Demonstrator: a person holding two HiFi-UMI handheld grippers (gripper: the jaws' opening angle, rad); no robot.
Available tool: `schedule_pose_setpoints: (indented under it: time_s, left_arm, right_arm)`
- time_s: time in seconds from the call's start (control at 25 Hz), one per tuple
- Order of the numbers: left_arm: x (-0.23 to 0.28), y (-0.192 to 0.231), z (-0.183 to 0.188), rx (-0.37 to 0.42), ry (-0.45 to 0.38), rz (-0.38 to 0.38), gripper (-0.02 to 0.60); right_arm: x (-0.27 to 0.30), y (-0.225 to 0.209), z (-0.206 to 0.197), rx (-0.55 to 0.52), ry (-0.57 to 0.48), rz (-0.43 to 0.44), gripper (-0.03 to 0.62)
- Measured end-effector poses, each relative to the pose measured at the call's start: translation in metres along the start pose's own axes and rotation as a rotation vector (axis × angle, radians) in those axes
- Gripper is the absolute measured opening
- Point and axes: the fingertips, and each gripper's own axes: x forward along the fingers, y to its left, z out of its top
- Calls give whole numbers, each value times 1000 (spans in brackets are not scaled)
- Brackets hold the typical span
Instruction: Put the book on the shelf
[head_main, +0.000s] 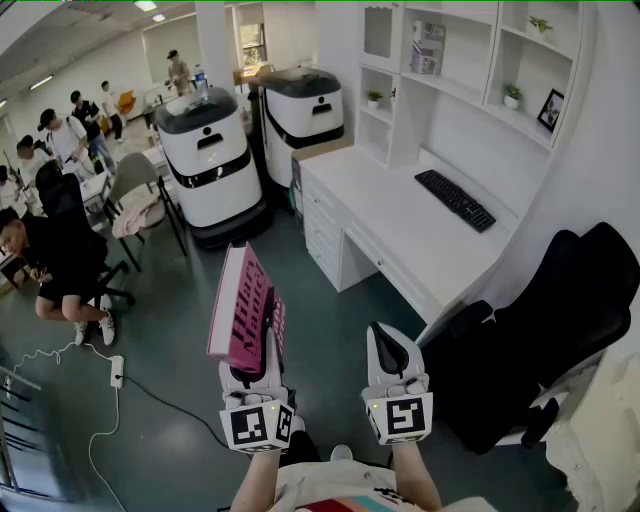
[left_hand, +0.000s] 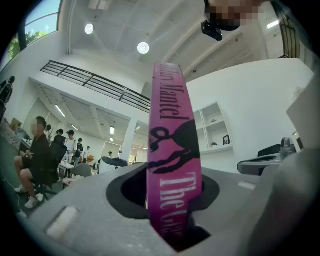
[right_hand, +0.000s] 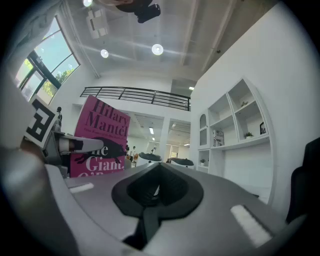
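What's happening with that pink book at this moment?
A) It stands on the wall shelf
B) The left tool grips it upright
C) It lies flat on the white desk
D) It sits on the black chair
B: the left tool is closed on the pink book, which stands upright in it above the floor, away from the white desk.

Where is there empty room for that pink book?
The white desk is bare left of the keyboard. The shelf bay holding standing books has room to their right. The bay with plant and picture frame is fuller.
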Motion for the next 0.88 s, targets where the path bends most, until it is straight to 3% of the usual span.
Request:
schedule_pose_setpoints:
  time_s: [0.16,0.72,0.88]
  left_arm:
    - [-1,3,-2,-6,-9,6,137]
    - [-5,-32,-8,-30,-31,-27,137]
    - [-8,-36,-9,-24,-12,-26,137]
  right_arm:
    - [-3,0,10,29,-12,-4,2]
    - [-23,-19,0,-14,-37,3,2]
    - [-18,-19,-12,36,-6,13,0]
